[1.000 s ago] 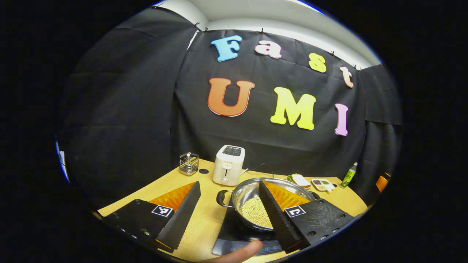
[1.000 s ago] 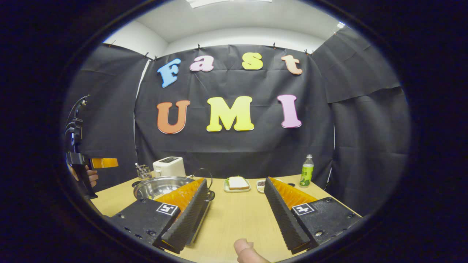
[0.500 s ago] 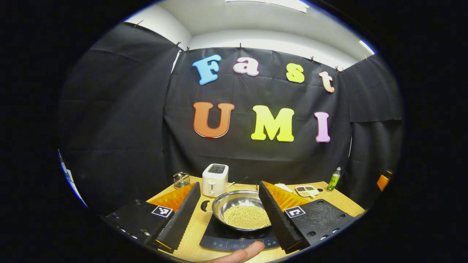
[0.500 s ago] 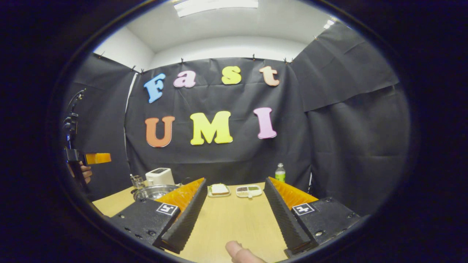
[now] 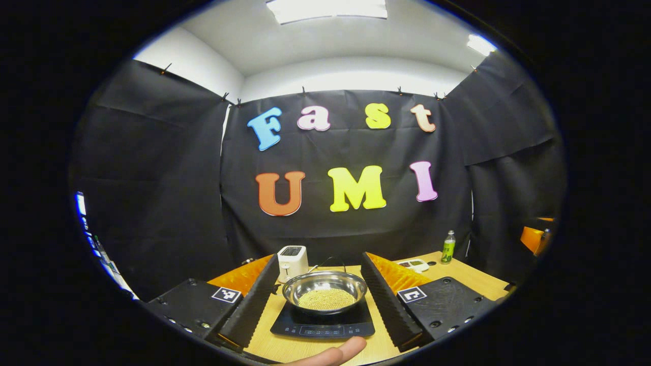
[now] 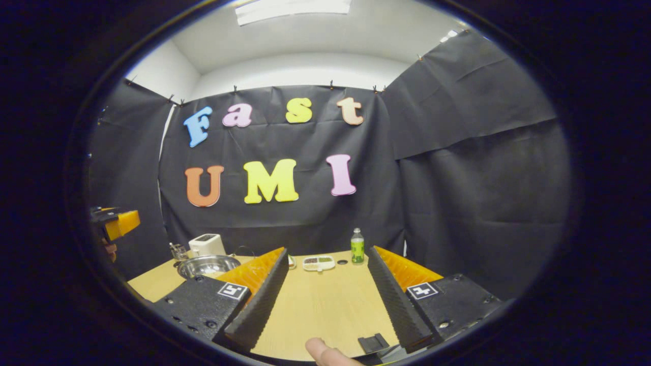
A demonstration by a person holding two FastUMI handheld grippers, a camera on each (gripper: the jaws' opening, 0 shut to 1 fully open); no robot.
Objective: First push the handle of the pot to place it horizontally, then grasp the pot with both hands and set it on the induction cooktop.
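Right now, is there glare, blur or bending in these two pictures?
Left gripper view: sharp; ceiling lamp burns white, the pot rim glints, and the wall bows out from fisheye bending. Right gripper view: also sharp, lamp overexposed, table edge curves, and the pot is small at the left.

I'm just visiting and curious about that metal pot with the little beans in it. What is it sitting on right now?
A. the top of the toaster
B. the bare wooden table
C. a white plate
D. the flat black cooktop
D: in the left gripper view the pot rests on the black cooktop, with the toaster behind it and both fingers of the left claw apart, clear of it.
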